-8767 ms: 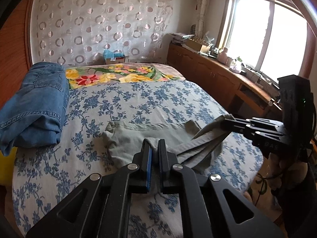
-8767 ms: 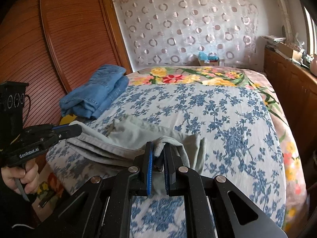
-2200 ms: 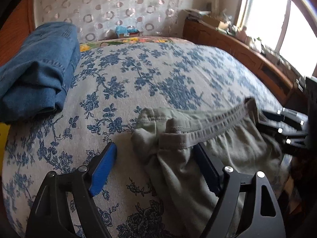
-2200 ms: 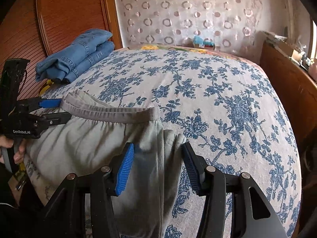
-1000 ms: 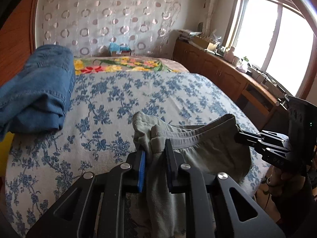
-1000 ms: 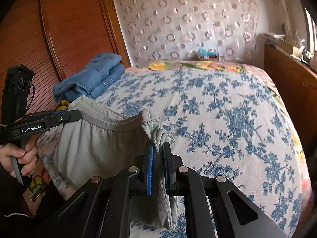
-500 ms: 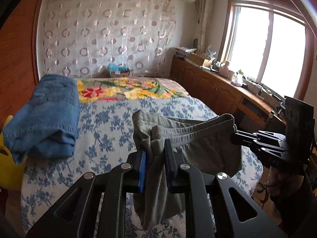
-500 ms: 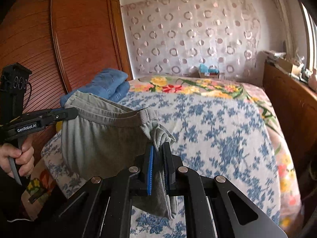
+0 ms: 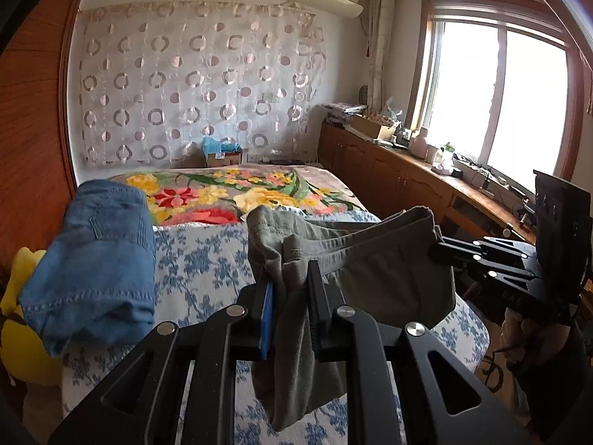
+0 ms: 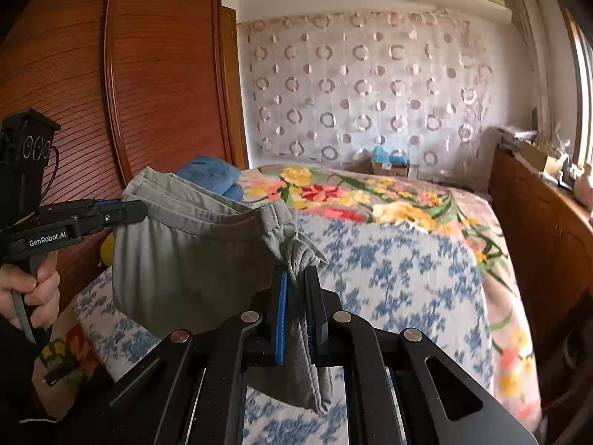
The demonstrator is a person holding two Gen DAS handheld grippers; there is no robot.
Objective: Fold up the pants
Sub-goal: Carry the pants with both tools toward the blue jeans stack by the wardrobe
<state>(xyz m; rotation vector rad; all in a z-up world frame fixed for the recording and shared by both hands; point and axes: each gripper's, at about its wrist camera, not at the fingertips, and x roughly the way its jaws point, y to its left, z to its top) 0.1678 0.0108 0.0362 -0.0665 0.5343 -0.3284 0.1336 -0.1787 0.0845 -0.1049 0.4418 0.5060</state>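
Grey-green pants (image 9: 374, 278) hang bunched (waistband stretched) above floral bed (image 9: 207, 259).

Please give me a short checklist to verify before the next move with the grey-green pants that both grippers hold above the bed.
1. Left gripper clamped on the pants waistband: ok.
2. Right gripper clamped on the other waistband end: ok.
3. Waistband stretched between the grippers: slightly slack, ok.
4. Pants lifted off the bed: cannot tell, the lower part hangs out of view.
5. Landing area free of the folded jeans: ok, they lie at the side.
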